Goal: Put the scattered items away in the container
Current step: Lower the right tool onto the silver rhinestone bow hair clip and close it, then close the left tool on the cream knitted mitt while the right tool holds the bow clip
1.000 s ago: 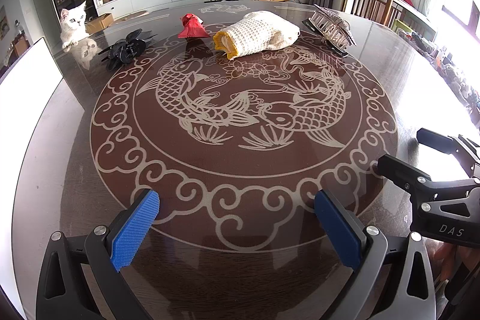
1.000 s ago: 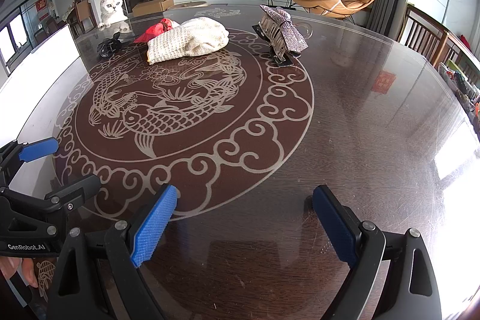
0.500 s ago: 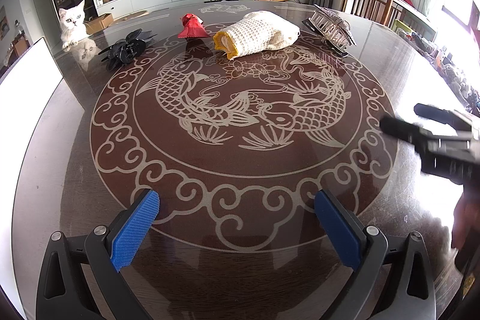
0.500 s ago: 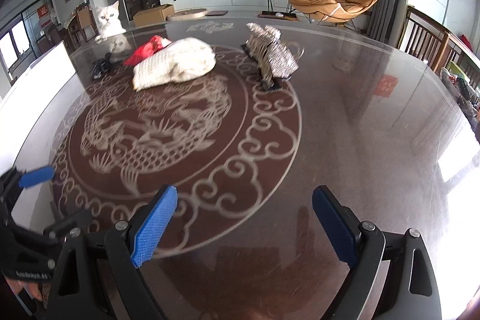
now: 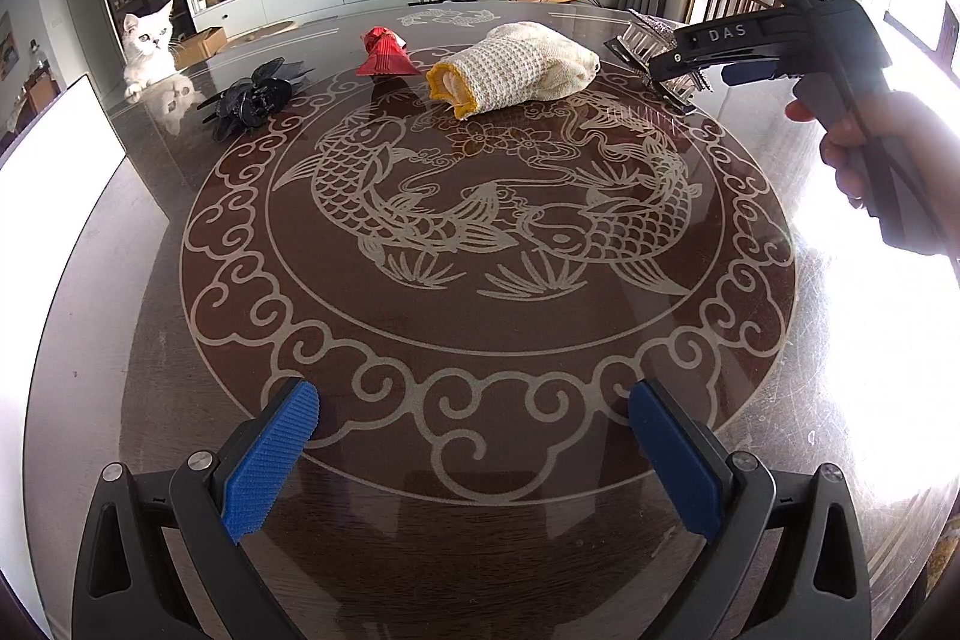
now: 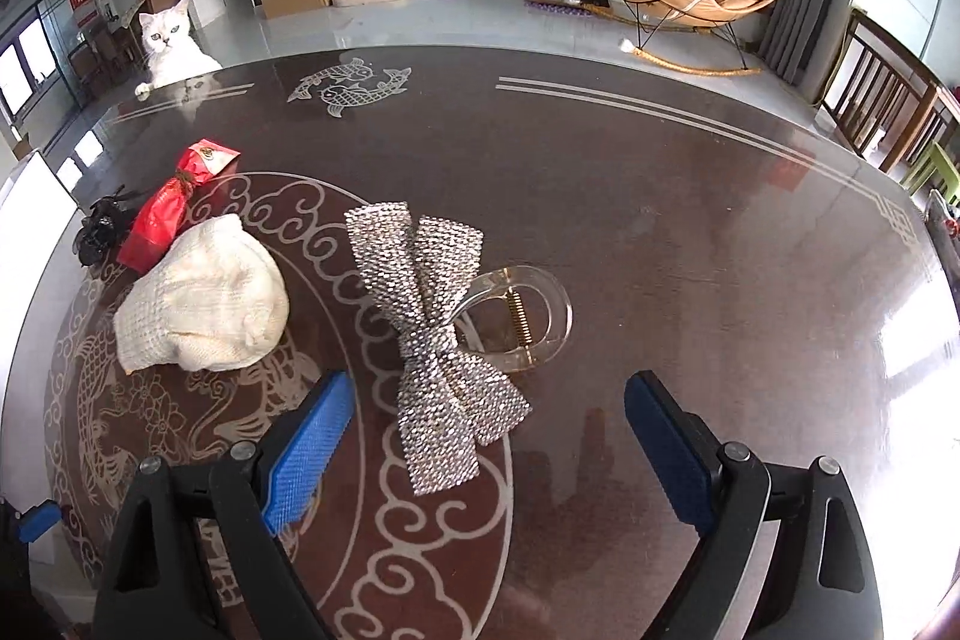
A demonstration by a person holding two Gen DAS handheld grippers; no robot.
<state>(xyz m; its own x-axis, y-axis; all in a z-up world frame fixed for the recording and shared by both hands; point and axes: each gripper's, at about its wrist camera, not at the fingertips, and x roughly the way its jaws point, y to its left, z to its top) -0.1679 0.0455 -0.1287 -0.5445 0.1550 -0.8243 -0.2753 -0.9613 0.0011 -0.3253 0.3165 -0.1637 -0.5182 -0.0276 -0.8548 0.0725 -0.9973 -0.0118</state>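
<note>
Right tool (image 6: 483, 436) spread wide, low centre of right wrist frame, hovering over the rhinestone bow hair clip (image 6: 435, 340); bow's lower end lies between the blue pads, no contact visible. Left tool (image 5: 474, 454) also spread, empty, bottom of its frame above bare tabletop (image 5: 480, 340). Knit glove (image 5: 516, 67), red packet (image 5: 384, 52) and black claw clip (image 5: 255, 97) sit upper centre to upper left. White container (image 5: 48, 154) at left edge.
</note>
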